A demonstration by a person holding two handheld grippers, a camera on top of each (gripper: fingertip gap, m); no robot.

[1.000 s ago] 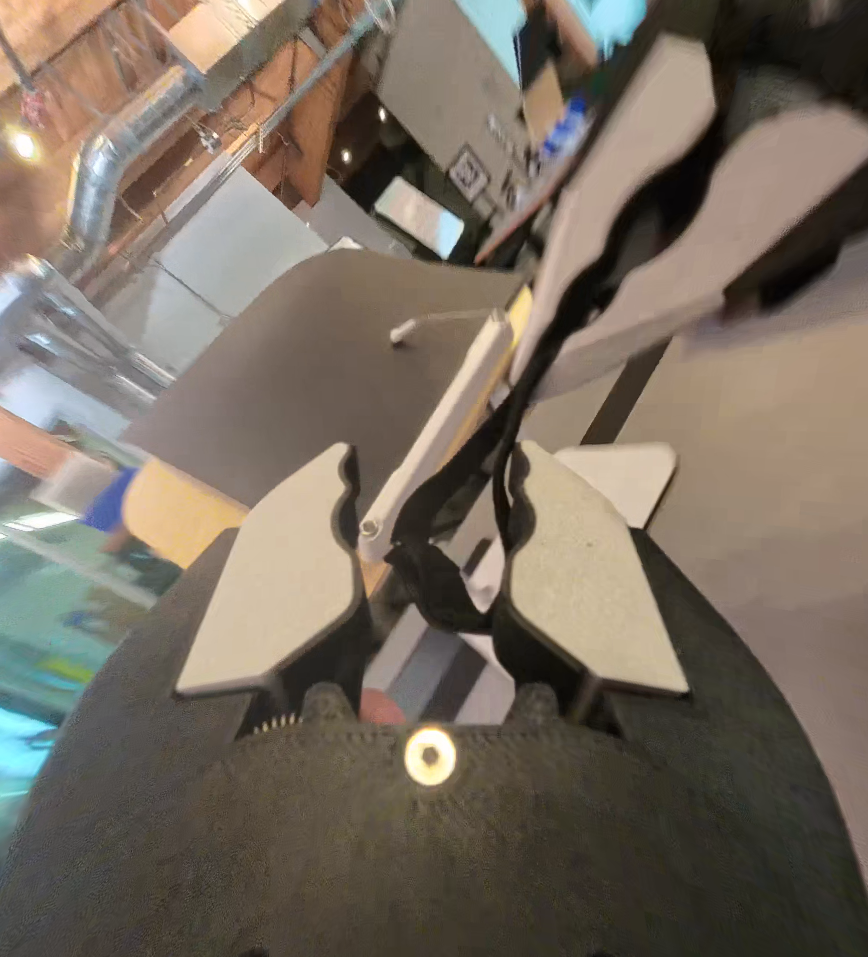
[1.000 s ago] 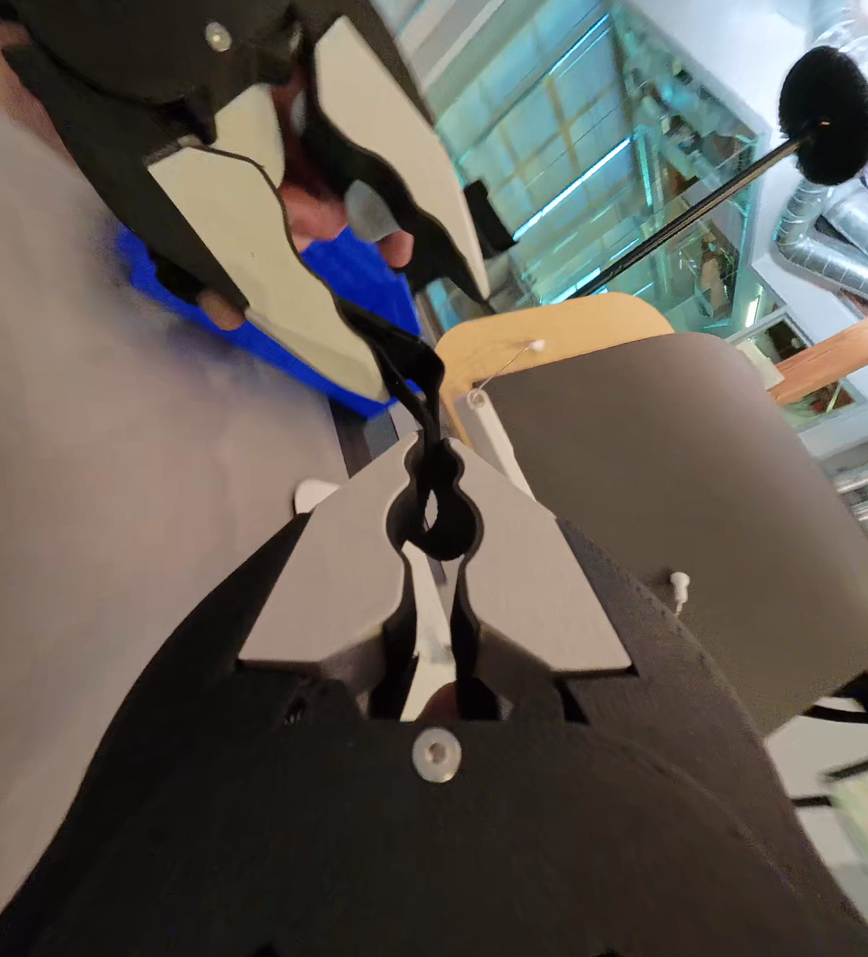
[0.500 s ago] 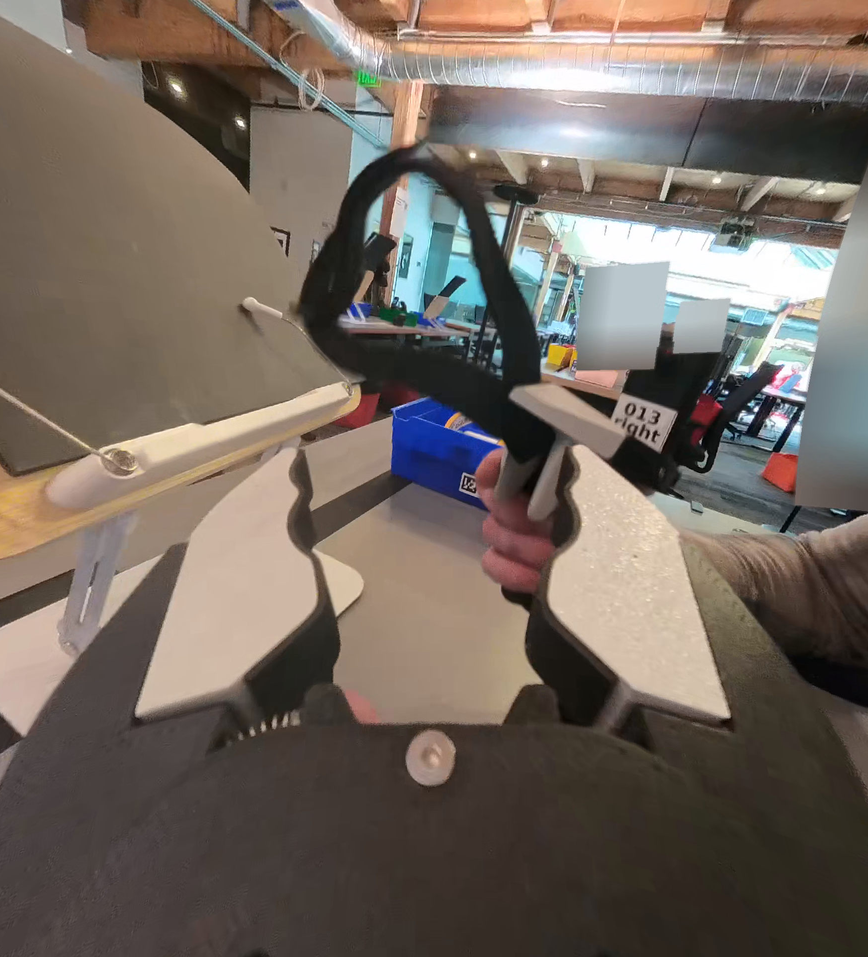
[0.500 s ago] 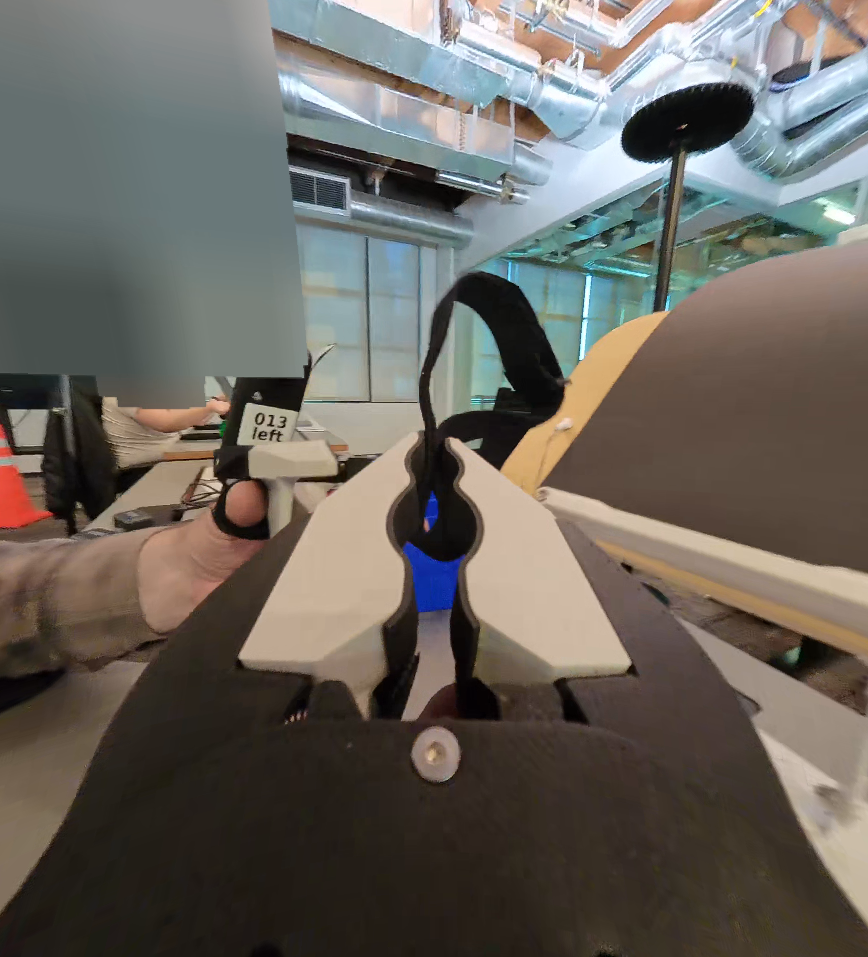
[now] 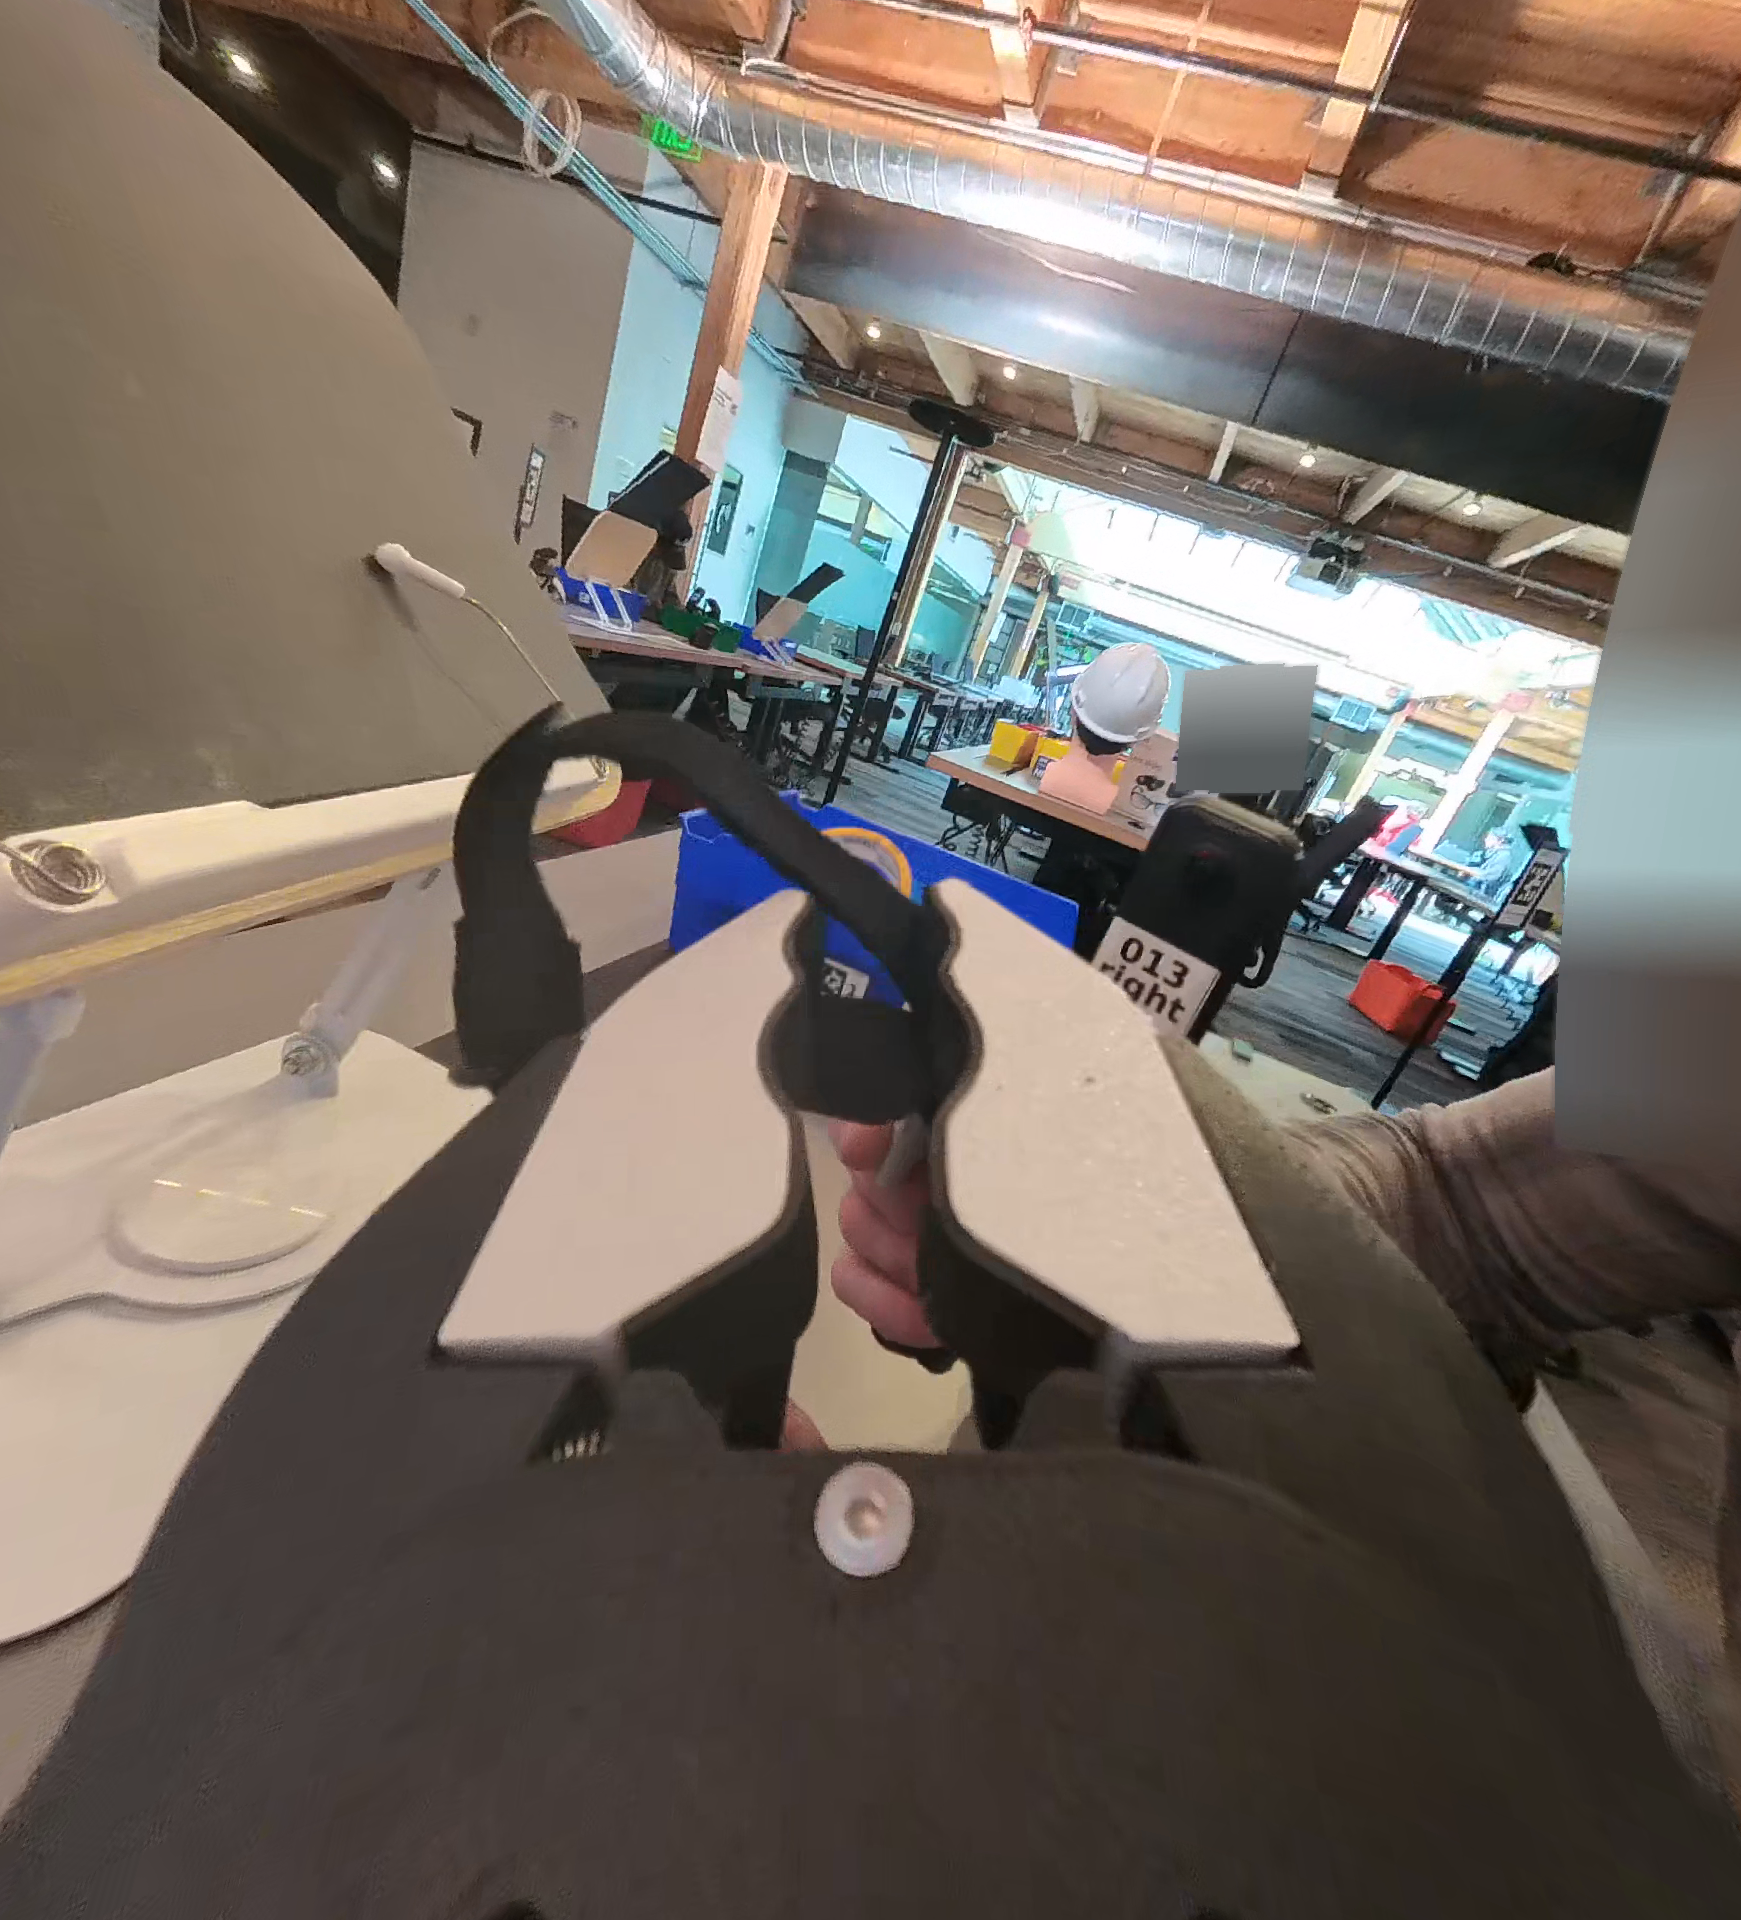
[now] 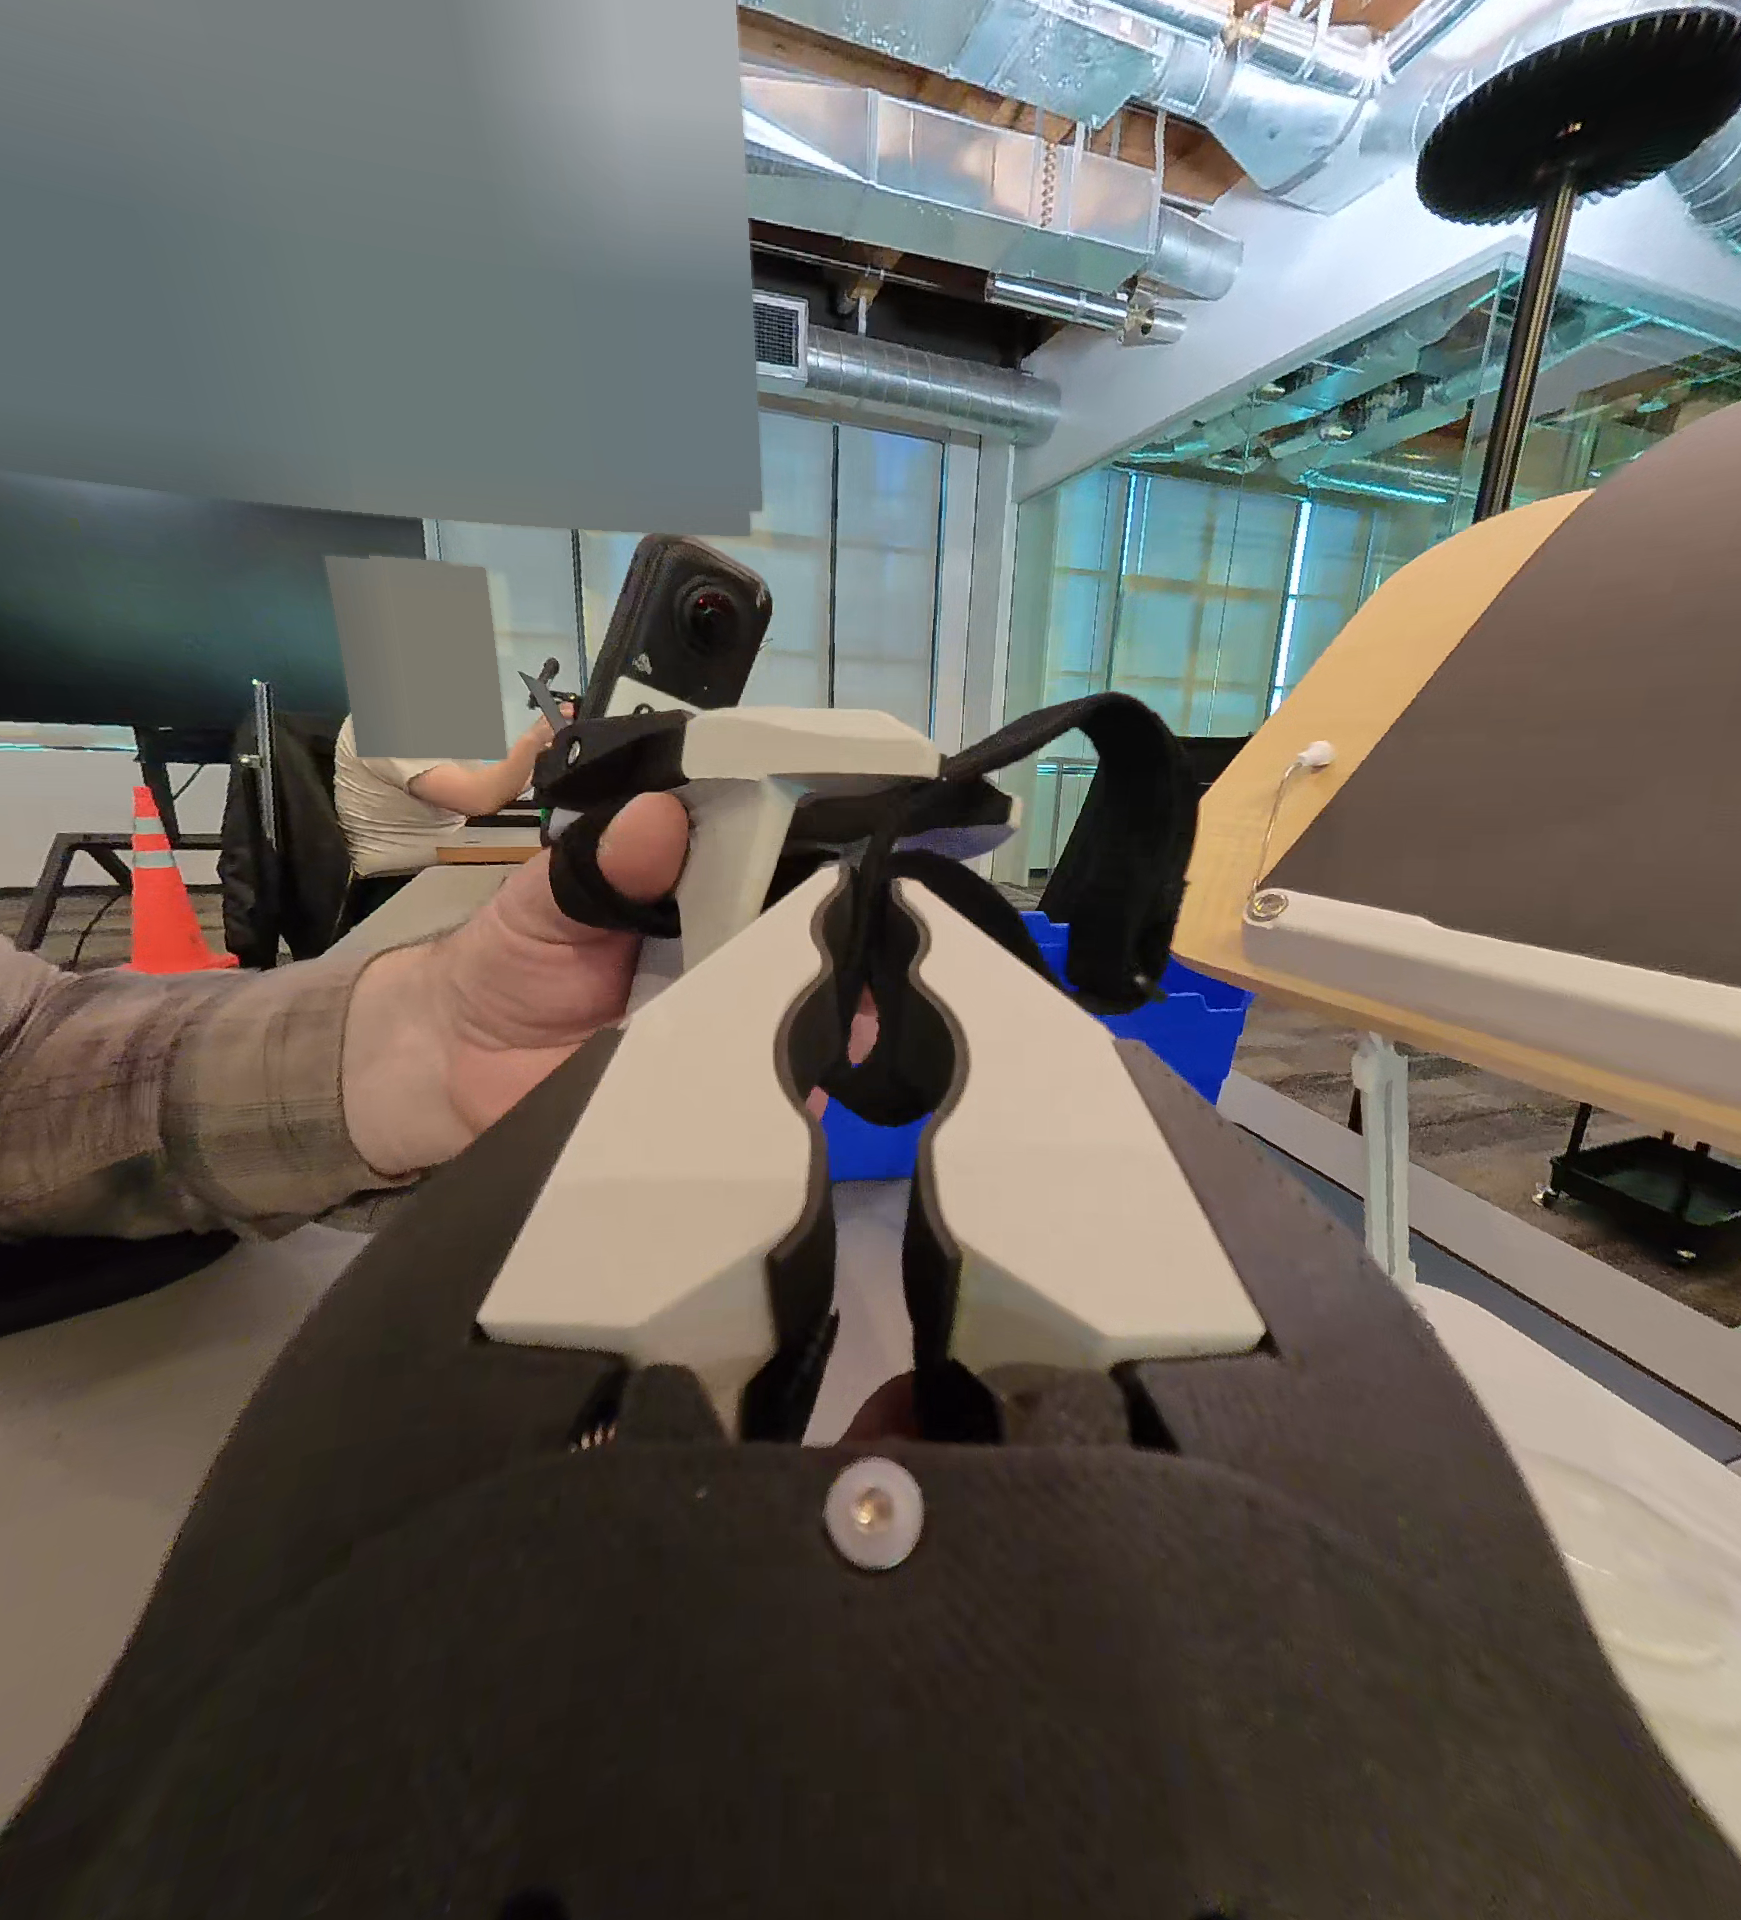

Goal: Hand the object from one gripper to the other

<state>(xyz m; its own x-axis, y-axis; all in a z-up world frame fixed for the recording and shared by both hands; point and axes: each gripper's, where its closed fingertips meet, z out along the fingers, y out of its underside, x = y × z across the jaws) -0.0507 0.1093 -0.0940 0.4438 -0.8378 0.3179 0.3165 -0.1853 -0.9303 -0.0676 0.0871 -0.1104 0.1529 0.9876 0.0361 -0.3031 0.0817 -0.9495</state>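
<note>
A black fabric strap (image 5: 502, 873) hangs in the air between both grippers. My left gripper (image 5: 871, 914) is shut on one part of it, and the loose loop arches up and to the left. My right gripper (image 6: 871, 894) is shut on the strap (image 6: 1126, 831) too, with the loop curling to the right. The grippers face each other, tips nearly touching. In the right wrist view the left gripper's white finger (image 6: 804, 743) lies level just beyond my fingertips, held by a hand (image 6: 471, 1029). In the left wrist view the right gripper's camera (image 5: 1219, 883) shows behind my fingers.
A tilted grey and wood board on a white stand (image 5: 180, 862) is close on the left, with its white base (image 5: 66, 1351) on the grey table. A blue bin (image 6: 1178, 1029) stands behind the grippers. An orange cone (image 6: 159, 894) is far off. My left and right fingertips are right by each other.
My left gripper was open half a second ago and has closed on the strap. The two grippers have come together tip to tip. My right gripper has kept its grip.
</note>
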